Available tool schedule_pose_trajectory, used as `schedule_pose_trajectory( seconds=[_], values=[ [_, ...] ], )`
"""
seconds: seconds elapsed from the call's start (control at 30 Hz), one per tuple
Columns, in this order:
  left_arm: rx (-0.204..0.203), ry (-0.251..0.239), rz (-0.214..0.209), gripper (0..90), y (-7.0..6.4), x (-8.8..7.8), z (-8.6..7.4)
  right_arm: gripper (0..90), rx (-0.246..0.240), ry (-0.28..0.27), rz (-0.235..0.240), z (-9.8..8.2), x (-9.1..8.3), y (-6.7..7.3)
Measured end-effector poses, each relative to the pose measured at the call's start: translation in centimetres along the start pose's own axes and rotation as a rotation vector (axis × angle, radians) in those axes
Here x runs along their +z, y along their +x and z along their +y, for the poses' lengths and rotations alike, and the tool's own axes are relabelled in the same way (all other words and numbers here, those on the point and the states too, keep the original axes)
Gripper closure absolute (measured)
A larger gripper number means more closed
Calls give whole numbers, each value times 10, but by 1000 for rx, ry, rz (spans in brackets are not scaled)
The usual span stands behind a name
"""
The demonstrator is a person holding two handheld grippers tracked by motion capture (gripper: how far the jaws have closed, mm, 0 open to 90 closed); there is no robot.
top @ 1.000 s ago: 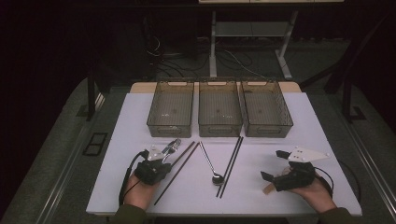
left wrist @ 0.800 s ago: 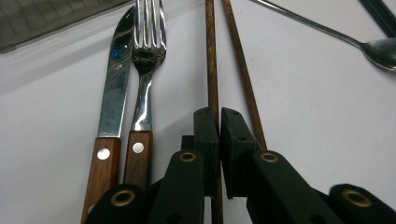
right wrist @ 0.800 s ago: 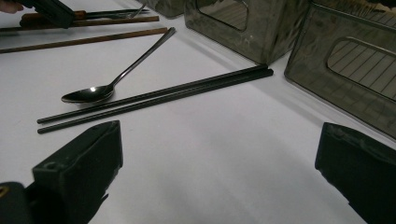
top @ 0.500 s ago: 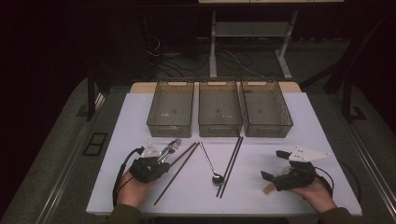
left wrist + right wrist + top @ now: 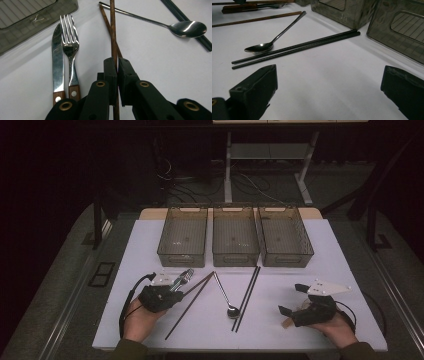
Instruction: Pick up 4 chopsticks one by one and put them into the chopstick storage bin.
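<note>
Left gripper (image 5: 117,65) has its jaws nearly together, clamped on one brown chopstick (image 5: 112,32); the stick runs between the pads and on up the left gripper view. In the high view the left gripper (image 5: 172,292) sits at the near left of the white table (image 5: 325,255), at the lower part of the brown sticks. The second brown chopstick (image 5: 107,22) lies on the table, passing under the held one and crossing it just ahead of the jaws.

Right gripper (image 5: 329,82) has its jaws wide apart with nothing between them, just bare table. In the high view the right gripper (image 5: 290,302) rests at the near right, well apart from the cutlery.

Counts:
- brown chopsticks: 2, one gripped, one loose, near left-centre.
- black chopsticks (image 5: 248,295): 2, lying side by side and touching, in the centre.
- spoon (image 5: 226,296): 1, bowl just beside the black pair, handle tip meeting the far ends of the brown sticks.
- fork (image 5: 69,47): 1, wooden handle, just left of the gripped stick.
- knife (image 5: 57,60): 1, wooden handle, touching or almost touching the fork, on its left.
- bins (image 5: 235,242): 3 see-through grey bins in a row at the far side of the table.
</note>
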State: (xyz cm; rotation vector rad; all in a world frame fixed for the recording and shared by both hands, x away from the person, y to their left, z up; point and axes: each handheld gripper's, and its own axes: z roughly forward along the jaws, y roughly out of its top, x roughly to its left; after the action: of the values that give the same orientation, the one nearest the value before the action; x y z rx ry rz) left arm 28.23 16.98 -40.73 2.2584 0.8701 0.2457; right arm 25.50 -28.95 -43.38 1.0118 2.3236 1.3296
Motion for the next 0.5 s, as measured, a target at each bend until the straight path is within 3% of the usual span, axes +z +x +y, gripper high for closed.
schedule_pose_trajectory(
  seconds=[0.37, 0.5],
  values=[
    [2, -55, -57, 850, 2, -5, 16, 10, 4, -5, -9, 1, 0, -2],
    [-7, -80, -59, 851, 7, -8, 24, 10, 6, -9, -10, 1, -1, -2]
  ],
)
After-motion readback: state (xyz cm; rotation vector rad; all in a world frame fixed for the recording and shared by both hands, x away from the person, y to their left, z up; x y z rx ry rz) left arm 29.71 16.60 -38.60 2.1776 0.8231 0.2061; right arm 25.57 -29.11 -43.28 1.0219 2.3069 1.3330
